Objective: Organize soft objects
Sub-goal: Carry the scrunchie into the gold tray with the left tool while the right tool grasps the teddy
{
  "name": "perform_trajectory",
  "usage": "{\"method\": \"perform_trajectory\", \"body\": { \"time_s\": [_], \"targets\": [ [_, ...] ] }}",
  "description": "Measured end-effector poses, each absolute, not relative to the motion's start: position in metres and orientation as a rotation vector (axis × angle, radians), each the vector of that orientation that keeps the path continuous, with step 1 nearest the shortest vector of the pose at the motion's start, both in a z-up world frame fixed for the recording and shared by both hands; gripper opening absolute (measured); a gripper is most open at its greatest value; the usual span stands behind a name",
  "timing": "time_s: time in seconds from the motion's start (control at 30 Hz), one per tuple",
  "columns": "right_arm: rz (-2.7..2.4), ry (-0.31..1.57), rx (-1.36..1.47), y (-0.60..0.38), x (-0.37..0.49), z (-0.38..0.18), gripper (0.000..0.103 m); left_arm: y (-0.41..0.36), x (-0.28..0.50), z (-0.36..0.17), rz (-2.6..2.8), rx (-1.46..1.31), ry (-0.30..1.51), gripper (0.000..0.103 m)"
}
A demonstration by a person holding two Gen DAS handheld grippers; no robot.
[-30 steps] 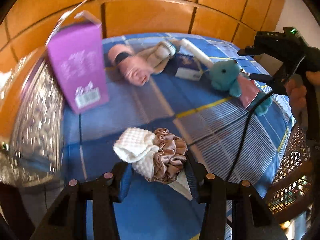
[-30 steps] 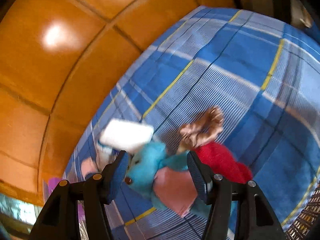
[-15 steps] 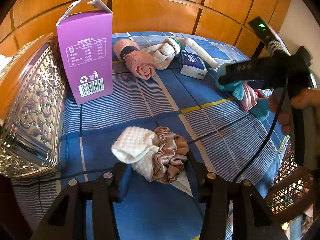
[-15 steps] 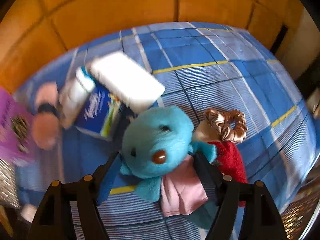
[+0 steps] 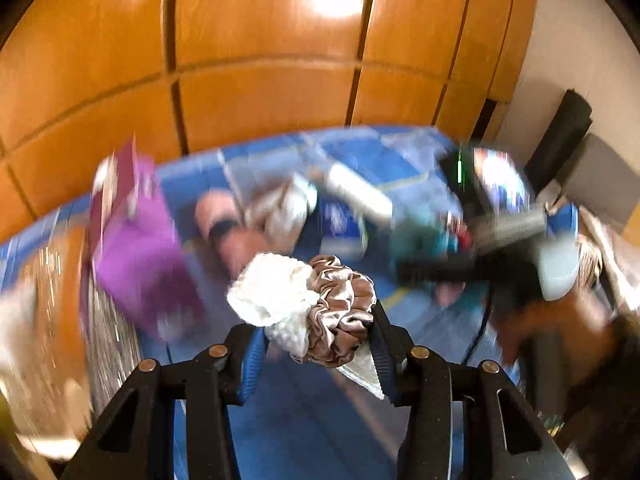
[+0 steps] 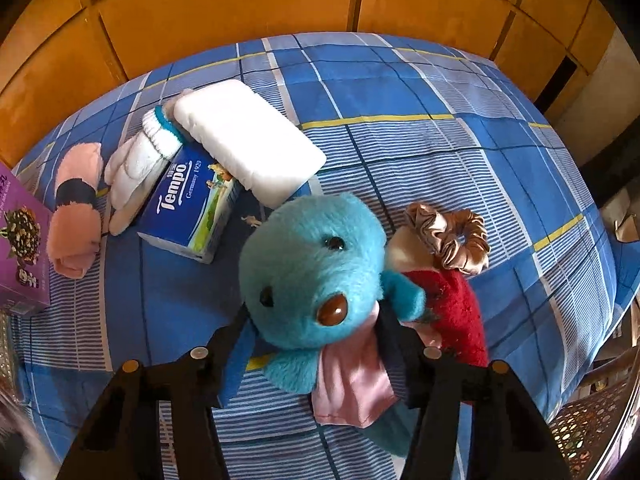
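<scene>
My left gripper (image 5: 316, 336) is shut on a bundle of white waffle cloth (image 5: 272, 292) and a brown satin scrunchie (image 5: 344, 300), with its jaws squeezing in a little. It holds the bundle up above the blue plaid cloth (image 5: 304, 420); this view is motion-blurred. My right gripper (image 6: 314, 320) points down at a blue plush toy (image 6: 312, 248) with a pink scarf (image 6: 352, 380). Its jaws are closing, and the pads press both sides of the toy's neck. A red cloth (image 6: 452, 312) and a second brown scrunchie (image 6: 452, 236) lie just right of the toy.
Behind the toy lie a blue Tempo tissue pack (image 6: 188, 204), a white soft pack (image 6: 248, 140), a white glove (image 6: 136, 172) and a rolled pink towel (image 6: 76, 208). A purple carton (image 6: 20, 248) stands at the left. A wicker chair (image 6: 592, 432) is at the right edge.
My left gripper has risen with the cloth and scrunchie bundle, and its view has blurred. My right gripper rolled, settled over the blue plush toy and narrowed its jaws around the neck.
</scene>
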State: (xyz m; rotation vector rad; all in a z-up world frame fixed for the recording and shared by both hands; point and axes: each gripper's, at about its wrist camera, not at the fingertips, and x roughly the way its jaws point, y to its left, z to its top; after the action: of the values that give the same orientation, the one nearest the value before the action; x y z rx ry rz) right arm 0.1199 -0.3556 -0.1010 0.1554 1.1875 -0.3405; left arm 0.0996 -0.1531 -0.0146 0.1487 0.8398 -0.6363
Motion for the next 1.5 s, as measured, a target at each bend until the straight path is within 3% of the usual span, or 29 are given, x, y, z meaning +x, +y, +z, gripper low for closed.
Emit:
{"method": "perform_trajectory", "body": {
  "time_s": [0.23, 0.5, 0.8, 1.17, 1.27, 1.33, 1.5],
  "targets": [
    [-0.337, 1.189, 0.111, -0.351, 0.122, -0.103, 0.059, -0.162, 0.180, 0.046, -0.567, 0.084, 0.776, 0.047],
    [-0.335, 1.195, 0.084, -0.348, 0.124, -0.104, 0.060, -0.021, 0.214, 0.080, -0.197, -0.089, 0.679, 0.047],
    [-0.346, 1.185, 0.019, -0.340, 0.123, -0.109, 0.060, 0.129, 0.119, 0.035, 0.069, -0.199, 0.688, 0.048],
    [-0.350, 1.172, -0.068, -0.327, 0.120, -0.108, 0.054, 0.185, 0.037, -0.037, 0.212, -0.269, 0.787, 0.051],
    [-0.350, 1.170, -0.082, -0.325, 0.119, -0.109, 0.054, 0.203, 0.035, -0.039, 0.263, -0.293, 0.773, 0.055],
    [-0.351, 1.170, -0.095, -0.323, 0.118, -0.109, 0.053, 0.212, 0.037, -0.041, 0.302, -0.286, 0.772, 0.072],
    [-0.350, 1.169, -0.137, -0.314, 0.115, -0.109, 0.050, 0.220, 0.030, -0.049, 0.326, -0.259, 0.785, 0.083]
  ]
}}
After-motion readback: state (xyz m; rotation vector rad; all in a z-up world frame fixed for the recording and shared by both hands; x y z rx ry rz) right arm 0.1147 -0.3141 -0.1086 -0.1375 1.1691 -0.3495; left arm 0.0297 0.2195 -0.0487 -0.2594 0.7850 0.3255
